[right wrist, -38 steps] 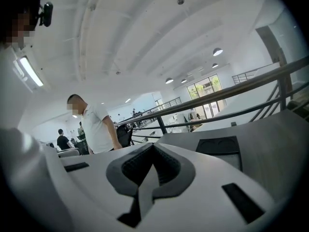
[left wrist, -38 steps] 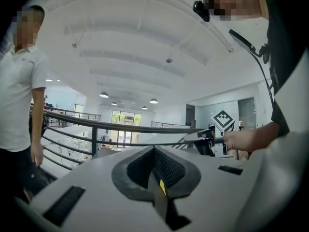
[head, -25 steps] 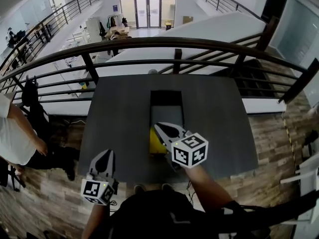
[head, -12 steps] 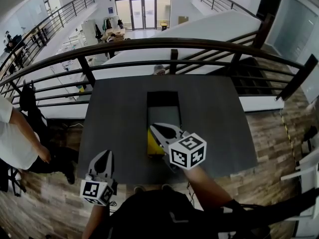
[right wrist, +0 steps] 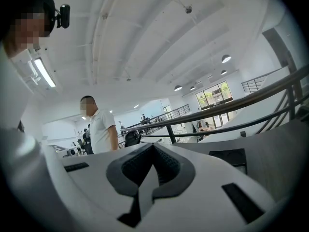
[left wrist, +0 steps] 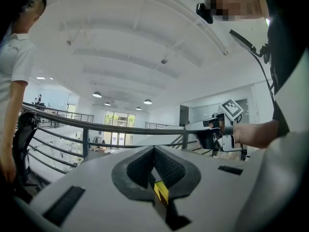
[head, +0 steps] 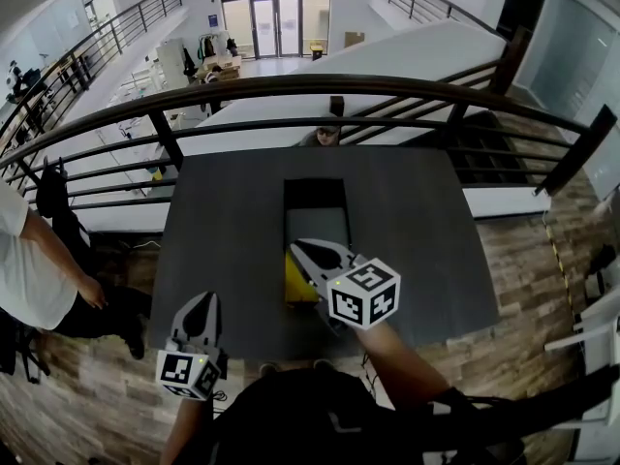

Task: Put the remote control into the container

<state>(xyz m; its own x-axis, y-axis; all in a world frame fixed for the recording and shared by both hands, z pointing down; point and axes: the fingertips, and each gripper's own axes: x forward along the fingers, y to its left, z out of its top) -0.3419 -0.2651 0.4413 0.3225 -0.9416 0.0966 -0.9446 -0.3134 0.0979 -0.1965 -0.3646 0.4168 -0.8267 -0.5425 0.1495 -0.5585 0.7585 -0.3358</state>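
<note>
Almost nothing has shifted over the last second: both grippers sit where they were. The only clear change is a person's head (head: 327,134) beyond the railing (head: 291,87), which now shows further right than half a second ago.

The one loose thing on the table (head: 223,240) is a flat yellow object (head: 294,284). It is too covered to tell whether it is the remote control. It lies outside the container (head: 317,194), directly under the right gripper (head: 298,248), with its left edge showing past that gripper's body. The container, a dark rectangular box with its upper end in shadow and a paler floor, stands just ahead of the right gripper's tip.

The right gripper is clenched, its jaws pressed together with nothing between them. Its marker cube is towards the person, and it hangs above the table rather than on the yellow object.

The left gripper (head: 202,300) is well to the left of the right one and nearer the person, at the table's near edge. Its own view shows its jaws also pressed together and holding nothing. That view tilts up towards the ceiling and catches the right gripper off to its right.

Further left of the left gripper, a person in a white shirt (head: 24,269) stands on the wooden floor (head: 87,395).
</note>
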